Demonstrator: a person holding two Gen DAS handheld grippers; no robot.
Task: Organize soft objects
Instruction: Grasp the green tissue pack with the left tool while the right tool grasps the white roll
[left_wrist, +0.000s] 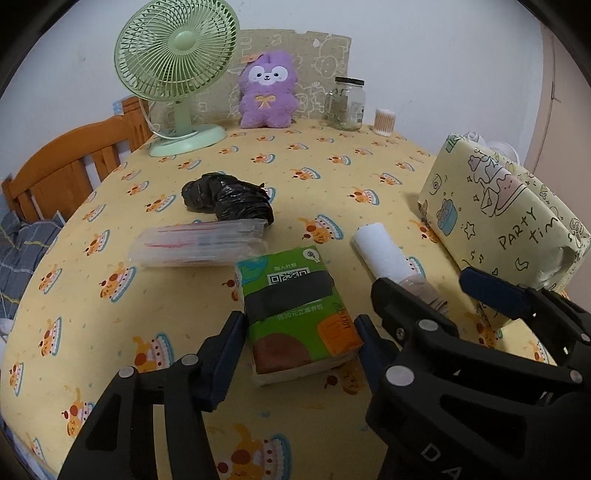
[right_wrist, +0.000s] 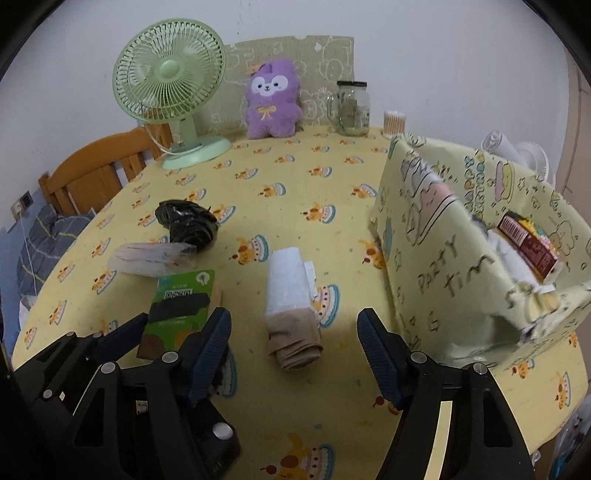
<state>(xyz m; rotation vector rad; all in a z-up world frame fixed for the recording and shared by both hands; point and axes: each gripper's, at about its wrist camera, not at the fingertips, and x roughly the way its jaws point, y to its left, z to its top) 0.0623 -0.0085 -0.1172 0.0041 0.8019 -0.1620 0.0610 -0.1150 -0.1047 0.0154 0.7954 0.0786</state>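
Observation:
A green tissue pack (left_wrist: 295, 306) lies on the yellow tablecloth between the open fingers of my left gripper (left_wrist: 299, 332); whether they touch it I cannot tell. It also shows in the right wrist view (right_wrist: 177, 306). A rolled white and beige cloth (right_wrist: 293, 306) lies between and ahead of my open right gripper (right_wrist: 293, 334), which also shows in the left wrist view (left_wrist: 421, 291). A black plastic bag bundle (left_wrist: 229, 197) and a clear plastic packet (left_wrist: 199, 243) lie farther back. A paper-wrapped box (right_wrist: 461, 251) at the right holds a few packets.
A green desk fan (left_wrist: 177, 70), a purple plush toy (left_wrist: 267, 90), a glass jar (left_wrist: 347, 103) and a cotton swab tub (left_wrist: 384, 120) stand along the table's far edge. A wooden bed frame (left_wrist: 62, 166) is off the left side.

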